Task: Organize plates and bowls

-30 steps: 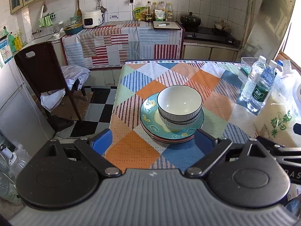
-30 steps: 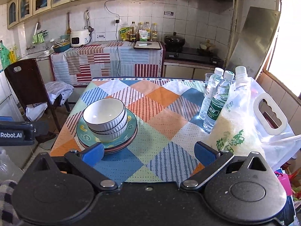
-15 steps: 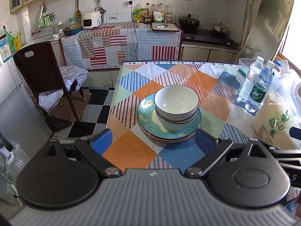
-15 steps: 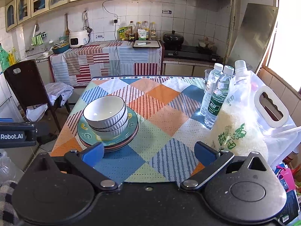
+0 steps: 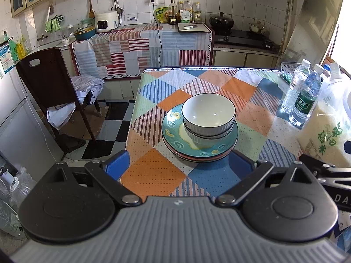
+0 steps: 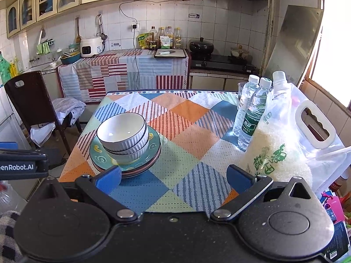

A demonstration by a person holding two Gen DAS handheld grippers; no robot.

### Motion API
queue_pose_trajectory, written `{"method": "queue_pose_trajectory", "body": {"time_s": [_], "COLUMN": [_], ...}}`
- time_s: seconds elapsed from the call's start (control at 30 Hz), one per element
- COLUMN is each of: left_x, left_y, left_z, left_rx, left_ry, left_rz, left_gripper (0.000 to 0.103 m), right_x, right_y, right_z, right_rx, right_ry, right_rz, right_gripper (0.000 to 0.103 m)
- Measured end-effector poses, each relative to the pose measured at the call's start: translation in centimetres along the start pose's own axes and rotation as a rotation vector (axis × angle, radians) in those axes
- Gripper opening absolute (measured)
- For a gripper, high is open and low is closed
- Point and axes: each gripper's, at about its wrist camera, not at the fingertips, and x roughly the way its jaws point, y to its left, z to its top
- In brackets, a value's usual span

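Nearest the left wrist camera, the left gripper (image 5: 178,165) has its blue-padded tongs spread wide and holding nothing, poised over the near edge of the table (image 5: 153,175) with its patchwork cloth. Straight ahead at twelve o'clock, just beyond the tips, sits the stack of plates (image 5: 198,150), a teal patterned one on top of reddish ones, and nested in its middle are two white ribbed bowls (image 5: 208,115) with dark rims, one inside the other. The right gripper (image 6: 174,176) is likewise spread and empty above the table's near edge; from its camera the plates (image 6: 151,155) and bowls (image 6: 122,132) lie at about ten o'clock, just past its left finger (image 6: 109,176). At two o'clock from that gripper stands a clear bag of rice (image 6: 278,144) with a white handle, close to the right fingertip, and behind it two water bottles (image 6: 252,114) side by side. Farther off at ten o'clock, a dark wooden chair (image 5: 52,87) draped with cloth stands beside the table. At twelve o'clock, against the tiled wall, a counter (image 5: 142,50) carries a white rice cooker (image 5: 106,22) and several sauce bottles (image 5: 184,12).
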Motion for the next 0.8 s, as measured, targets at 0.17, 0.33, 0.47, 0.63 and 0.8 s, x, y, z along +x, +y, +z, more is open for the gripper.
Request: {"method": "queue_pose_trajectory", "body": {"time_s": [0.17,0.33,0.47,0.63,0.8], "left_x": [-0.25,-0.36,-0.31,-0.35,-0.38], "left_y": [-0.03,-0.02,0.0,-0.13,-0.23], "left_z": [-0.33,-0.52,-0.62,-0.66,-0.74], "left_rx": [0.005,-0.003,-0.011,-0.006,-0.006], "left_ry": [-0.027,-0.033,-0.03,-0.03,-0.028], "left_rz": [0.018,0.024,0.036,0.045,0.045], "left_gripper": [0.098,0.098,0.098,0.098,0.098], "right_x": [0.0,0.0,-0.03,-0.01,0.03], "right_y": [0.08,0.31,0.41,0.45,0.48], "right_z": [-0.13,-0.24,-0.31,-0.26,-0.28], "right_rx": [0.0,-0.005,-0.008,-0.011,-0.012], "right_ry": [0.002,0.003,0.003,0.003,0.006], "right_rz": [-0.001,-0.002,-0.004,-0.004,-0.004], "right_gripper": [0.103,0.103,0.103,0.103,0.103]}}
